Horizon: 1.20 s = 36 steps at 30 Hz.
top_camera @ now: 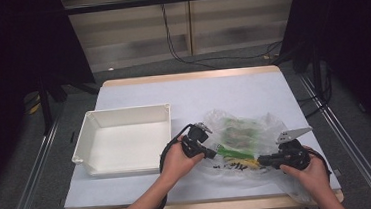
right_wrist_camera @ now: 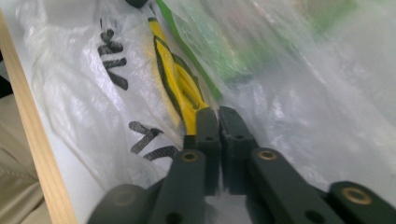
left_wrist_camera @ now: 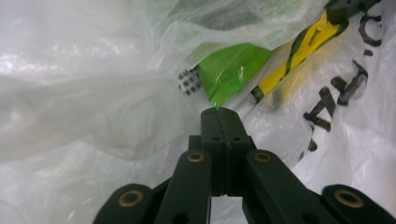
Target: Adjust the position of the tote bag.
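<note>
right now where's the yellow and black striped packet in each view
High view: the yellow and black striped packet lies low and right of centre, inside the clear plastic bag, between the two hand-held grippers.
Left gripper view: upper right, slanting beside the green packet.
Right gripper view: upper centre-left, running down to the jaws.
Shared landmark: the black lettering on the bag, beside the packet in the gripper views.

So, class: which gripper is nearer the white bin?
Left. The left gripper is at the bag's left edge, a short way right of the bin. The right gripper is at the bag's near edge, farther right.
</note>
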Available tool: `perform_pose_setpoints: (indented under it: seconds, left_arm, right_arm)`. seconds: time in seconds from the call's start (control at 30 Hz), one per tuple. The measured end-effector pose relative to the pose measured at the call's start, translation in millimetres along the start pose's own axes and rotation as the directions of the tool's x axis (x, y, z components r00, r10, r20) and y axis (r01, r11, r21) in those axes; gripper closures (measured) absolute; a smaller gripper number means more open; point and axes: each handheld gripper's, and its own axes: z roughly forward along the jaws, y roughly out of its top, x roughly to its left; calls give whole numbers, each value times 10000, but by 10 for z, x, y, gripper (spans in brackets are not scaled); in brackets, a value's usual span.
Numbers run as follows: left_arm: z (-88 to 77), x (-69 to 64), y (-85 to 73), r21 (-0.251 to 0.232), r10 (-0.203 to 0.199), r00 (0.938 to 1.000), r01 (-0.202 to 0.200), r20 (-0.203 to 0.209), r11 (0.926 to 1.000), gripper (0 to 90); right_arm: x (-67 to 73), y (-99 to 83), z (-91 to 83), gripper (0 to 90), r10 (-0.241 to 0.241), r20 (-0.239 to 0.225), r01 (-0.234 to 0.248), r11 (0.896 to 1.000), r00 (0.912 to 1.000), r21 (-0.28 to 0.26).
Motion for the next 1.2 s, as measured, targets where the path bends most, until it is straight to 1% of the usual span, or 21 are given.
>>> perform_pose_setpoints:
  seconds: [0.03,0.07,0.13,0.2,0.23,0.27,0.3,0.33,0.4,0.5,0.53,0.57,0.6,0.67,0.7,0.77,0.8,0.93,1.0,1.13,1.2]
  left_arm:
    - [0,0,0,0,0,10000,0,0,10000,863]
    - [-30,7,30,-382,23,9998,-16,183,9993,826]
    - [-60,-5,69,-372,34,9999,-29,120,9993,813]
    - [-56,-28,104,-621,-195,9994,212,273,9978,782]
    - [-62,-32,119,-559,-98,9998,106,145,9984,764]
    - [-43,-52,123,-770,-378,9991,390,182,9963,752]
    - [-48,-40,132,-618,-177,9997,187,174,9979,761]
    - [-43,-44,135,-683,-122,9998,133,155,9976,760]
    - [-23,-50,132,-906,-308,9992,331,274,9953,770]
    - [-14,-45,129,-1041,-309,9988,346,369,9940,779]
    - [-27,-52,137,-929,-249,9995,268,218,9953,779]
    - [-31,-48,140,-1032,-124,9996,149,247,9945,778]
    - [-43,-55,145,-988,-121,9997,143,220,9950,776]
    - [-51,-63,154,-1173,-143,9993,182,343,9929,764]
    - [-70,-66,164,-1146,-82,9996,112,265,9934,751]
    - [-88,-69,185,-1379,-51,9991,109,419,9904,732]
    - [-107,-81,200,-1328,-47,9998,70,176,9911,720]
    - [-122,-94,249,-1573,94,9995,-46,303,9875,657]
    - [-140,-109,272,-1540,145,9998,-129,94,9880,627]
    - [-172,-119,321,-1799,253,9997,-249,-2,9834,602]
    - [-175,-118,347,-1915,177,9998,-171,17,9813,597]
  right_arm:
    - [0,0,0,837,0,0,0,10000,10000,0]
    - [21,41,-24,810,-37,-16,36,9999,10000,-128]
    - [36,73,-36,792,-164,-8,164,9997,9999,-162]
    - [54,104,-36,765,-223,46,224,9997,9997,-140]
    - [64,117,-34,749,-313,44,314,9993,9995,-192]
    - [77,128,-32,725,-274,19,274,9994,9996,-217]
    - [85,138,-28,700,-308,26,309,9991,9995,-301]
    - [102,150,-28,685,-368,30,369,9987,9993,-340]
    - [134,175,-25,655,-552,16,552,9974,9985,-474]
    - [131,179,-1,650,-429,-175,416,9970,9989,-660]
    - [123,173,11,651,-435,-192,422,9969,9989,-657]
    - [122,166,25,657,-475,-223,460,9970,9986,-624]
    - [125,159,35,675,-529,-183,519,9972,9984,-540]
    - [129,152,39,685,-504,-262,492,9977,9984,-471]
    - [127,155,33,684,-545,-230,533,9973,9982,-497]
    - [130,173,3,684,-546,-204,532,9966,9983,-626]
    - [135,190,-18,680,-543,-177,530,9963,9984,-682]
    - [144,244,-52,645,-603,-127,592,9955,9981,-743]
    - [149,269,-62,622,-644,-81,636,9951,9979,-754]
    - [148,333,-96,625,-756,99,762,9936,9971,-832]
    - [135,370,-116,637,-803,127,811,9926,9967,-907]
